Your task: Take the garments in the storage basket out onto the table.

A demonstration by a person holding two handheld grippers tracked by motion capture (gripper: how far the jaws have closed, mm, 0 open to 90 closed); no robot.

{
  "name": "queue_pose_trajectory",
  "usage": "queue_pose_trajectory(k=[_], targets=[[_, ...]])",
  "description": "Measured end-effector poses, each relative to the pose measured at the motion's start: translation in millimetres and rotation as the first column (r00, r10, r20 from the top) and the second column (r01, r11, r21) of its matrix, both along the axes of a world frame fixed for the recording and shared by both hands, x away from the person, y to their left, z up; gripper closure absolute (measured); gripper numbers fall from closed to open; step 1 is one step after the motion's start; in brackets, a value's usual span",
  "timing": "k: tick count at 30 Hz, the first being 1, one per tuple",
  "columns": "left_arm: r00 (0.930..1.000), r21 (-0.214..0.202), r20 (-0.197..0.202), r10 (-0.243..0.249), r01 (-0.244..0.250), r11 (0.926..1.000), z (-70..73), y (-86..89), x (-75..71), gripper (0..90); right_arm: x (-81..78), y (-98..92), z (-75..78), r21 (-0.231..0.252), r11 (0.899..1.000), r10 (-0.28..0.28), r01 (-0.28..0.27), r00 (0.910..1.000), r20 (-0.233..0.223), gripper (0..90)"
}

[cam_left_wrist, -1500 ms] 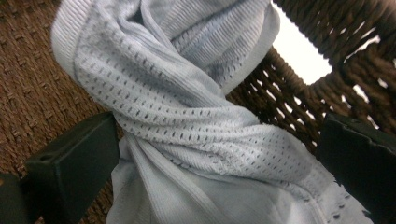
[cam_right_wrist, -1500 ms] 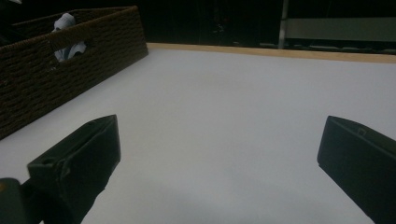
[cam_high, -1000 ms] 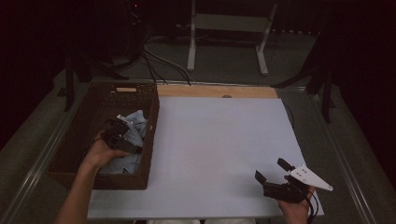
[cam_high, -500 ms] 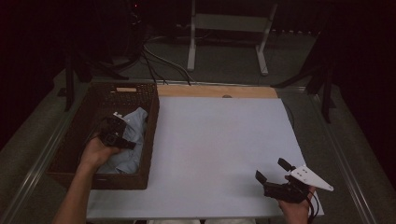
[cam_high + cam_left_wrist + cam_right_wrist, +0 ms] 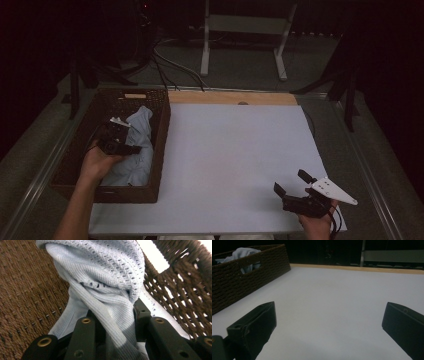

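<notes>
The left gripper (image 5: 131,140) is pinching a bunch of the light blue cloth (image 5: 105,290) inside the brown basket (image 5: 159,150). Its jaws have just been closing, and now they are squeezing the cloth tight. To do this well, I think the gripper should be lifting straight up and slowly, so the cloth is not catching on the basket wall. The right gripper (image 5: 295,186) is waiting wide open over the white counter (image 5: 225,150), well away from the basket, holding nothing.
</notes>
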State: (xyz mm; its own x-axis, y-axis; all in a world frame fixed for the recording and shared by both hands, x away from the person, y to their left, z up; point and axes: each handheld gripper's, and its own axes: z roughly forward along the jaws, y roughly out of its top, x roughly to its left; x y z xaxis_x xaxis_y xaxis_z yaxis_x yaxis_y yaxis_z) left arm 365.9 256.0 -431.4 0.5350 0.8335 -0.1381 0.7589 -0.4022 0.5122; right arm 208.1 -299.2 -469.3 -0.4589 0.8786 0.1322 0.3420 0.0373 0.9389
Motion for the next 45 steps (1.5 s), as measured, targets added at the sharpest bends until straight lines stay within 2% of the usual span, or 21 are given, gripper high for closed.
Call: queue_pose_trajectory(k=[4, 7, 14, 22, 45], targets=[[0.9992, -0.017, 0.036, 0.016, -0.015, 0.9997, 4.8, 3.0, -2.8, 72.0, -0.2, 0.3, 0.0, 0.001, 1.0, 0.0, 0.0, 1.0, -0.001, 0.0], [0.9979, -0.045, 0.058, 0.028, -0.025, 0.9987, 9.7, 6.4, -5.2, 72.1, -0.2, 0.3, 0.0, 0.001, 1.0, 0.0, 0.0, 1.0, -0.001, 0.0], [0.996, -0.068, 0.079, 0.042, -0.036, 0.997, 15.4, 10.7, -8.1, 72.1, -0.2, 0.4, -0.1, 0.002, 1.0, 0.0, 0.0, 1.0, -0.001, 0.0], [0.9905, -0.098, 0.127, 0.052, -0.039, 0.9944, 21.8, 10.3, -12.5, 72.1, -0.1, 0.2, -0.1, 0.001, 1.0, 0.0, 0.0, 1.0, -0.002, 0.0], [0.9831, -0.142, 0.177, 0.048, -0.022, 0.9896, 37.2, 6.9, -18.4, 72.1, -0.2, 0.2, -0.1, 0.002, 1.0, 0.0, 0.0, 1.0, -0.003, 0.0]])
